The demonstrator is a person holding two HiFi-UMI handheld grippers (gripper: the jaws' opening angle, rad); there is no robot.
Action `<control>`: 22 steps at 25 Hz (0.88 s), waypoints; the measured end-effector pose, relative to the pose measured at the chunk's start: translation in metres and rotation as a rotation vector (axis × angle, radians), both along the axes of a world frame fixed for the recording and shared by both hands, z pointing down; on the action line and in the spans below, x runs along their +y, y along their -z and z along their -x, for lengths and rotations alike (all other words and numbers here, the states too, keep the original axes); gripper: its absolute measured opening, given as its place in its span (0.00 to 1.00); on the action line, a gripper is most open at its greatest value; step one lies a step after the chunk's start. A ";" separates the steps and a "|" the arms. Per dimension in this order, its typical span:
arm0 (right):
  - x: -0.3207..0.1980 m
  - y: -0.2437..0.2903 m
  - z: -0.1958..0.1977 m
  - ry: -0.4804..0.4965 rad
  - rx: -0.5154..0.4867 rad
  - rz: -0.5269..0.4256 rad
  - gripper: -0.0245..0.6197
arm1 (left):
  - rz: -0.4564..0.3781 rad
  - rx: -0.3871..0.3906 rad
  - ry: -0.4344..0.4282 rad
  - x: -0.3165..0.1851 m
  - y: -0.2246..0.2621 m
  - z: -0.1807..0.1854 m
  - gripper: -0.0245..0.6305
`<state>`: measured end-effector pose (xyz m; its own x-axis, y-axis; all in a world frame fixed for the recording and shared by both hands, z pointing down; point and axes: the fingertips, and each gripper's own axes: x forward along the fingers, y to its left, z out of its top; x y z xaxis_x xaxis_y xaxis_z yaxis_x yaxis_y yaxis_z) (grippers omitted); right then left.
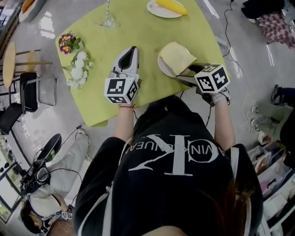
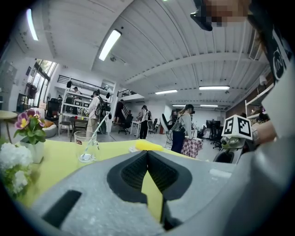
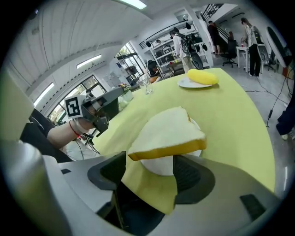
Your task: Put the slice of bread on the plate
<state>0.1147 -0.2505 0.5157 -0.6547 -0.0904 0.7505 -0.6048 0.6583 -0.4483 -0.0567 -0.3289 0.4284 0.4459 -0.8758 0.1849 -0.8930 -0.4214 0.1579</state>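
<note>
The slice of bread (image 1: 177,56), pale with a golden crust, lies on a small white plate (image 1: 162,66) near the right front of the yellow-green table (image 1: 138,32). In the right gripper view the bread (image 3: 168,131) overhangs the plate (image 3: 159,167) toward the jaws. My right gripper (image 1: 184,73) stands open right at the plate's near edge; its pads sit on either side of the bread's crust edge without pressing it. My left gripper (image 1: 132,50) rests on the table left of the plate, its jaws together with nothing between them (image 2: 147,156).
A second plate with a yellow item (image 1: 168,8) sits at the table's far edge, and a glass with a straw (image 1: 108,18) stands to its left. Purple flowers (image 1: 69,43) and white flowers (image 1: 78,69) lie at the left. Chairs (image 1: 27,87) stand beside the table.
</note>
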 end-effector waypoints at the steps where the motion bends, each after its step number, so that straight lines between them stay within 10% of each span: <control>1: 0.001 -0.001 -0.002 0.017 0.014 0.002 0.53 | 0.000 0.001 0.003 0.000 0.000 0.001 0.04; 17: 0.022 0.002 -0.012 0.100 0.059 0.011 0.47 | 0.006 0.016 -0.012 0.000 -0.001 -0.006 0.04; 22: 0.005 0.015 -0.017 0.032 0.020 -0.086 0.31 | 0.000 0.016 -0.034 -0.002 0.002 -0.015 0.04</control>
<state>0.1321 -0.2455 0.5011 -0.6431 -0.1342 0.7539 -0.5912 0.7128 -0.3773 -0.0419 -0.3312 0.4267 0.4782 -0.8601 0.1777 -0.8757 -0.4513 0.1719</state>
